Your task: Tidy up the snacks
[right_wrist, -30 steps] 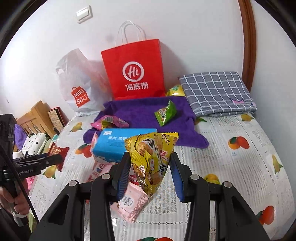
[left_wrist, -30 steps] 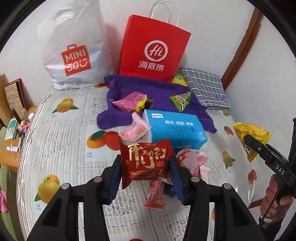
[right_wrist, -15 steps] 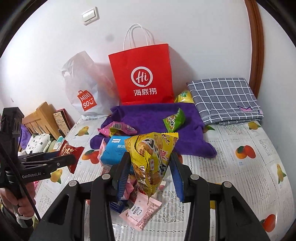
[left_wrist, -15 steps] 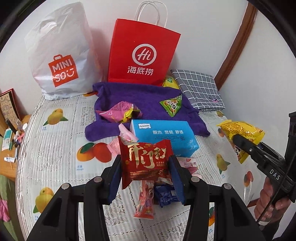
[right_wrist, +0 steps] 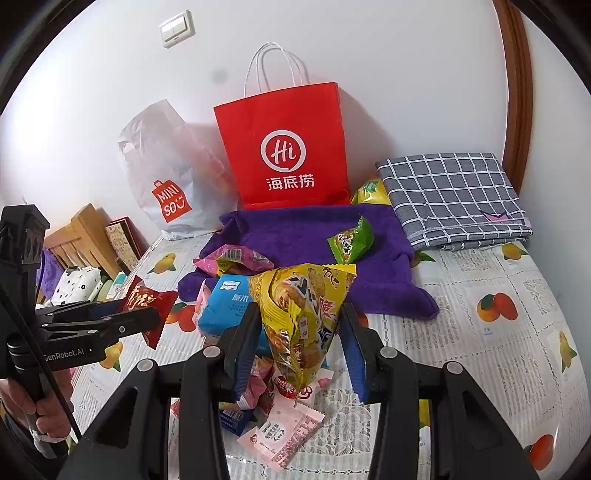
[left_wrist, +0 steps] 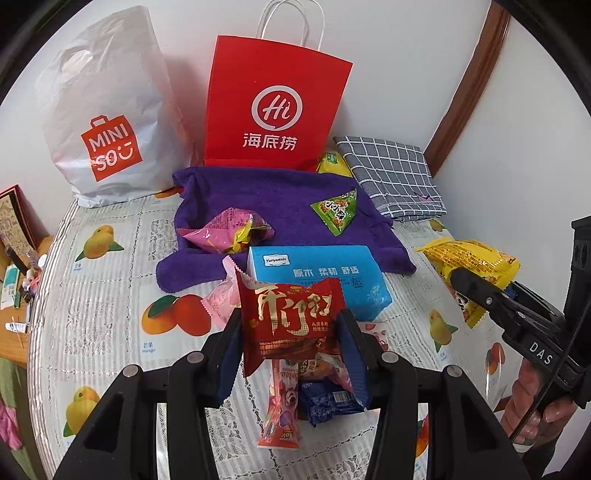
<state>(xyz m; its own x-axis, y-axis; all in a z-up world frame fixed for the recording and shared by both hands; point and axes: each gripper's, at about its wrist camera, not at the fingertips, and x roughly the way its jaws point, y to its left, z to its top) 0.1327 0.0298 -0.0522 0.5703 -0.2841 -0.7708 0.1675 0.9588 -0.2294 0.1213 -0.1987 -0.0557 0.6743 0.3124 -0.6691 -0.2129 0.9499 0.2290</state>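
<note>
We hold two packets, fingers clamped: left gripper [left_wrist: 291, 332] the red packet [left_wrist: 291, 317], right gripper [right_wrist: 301, 332] the yellow packet [right_wrist: 303, 317], with open tabletop [right_wrist: 480, 350] at lower right.

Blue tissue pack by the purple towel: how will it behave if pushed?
The blue tissue pack lies flat and boxy, so it probably slides rather than tips. Its glossy wrap looks soft, likely denting. Pushing may drag the pink snack packet touching it.

White wall [right_wrist: 406, 74], light switch [right_wrist: 177, 28], brown wooden trim [right_wrist: 517, 92], fruit-print tablecloth [right_wrist: 498, 332], wooden furniture [right_wrist: 79, 236]
</note>
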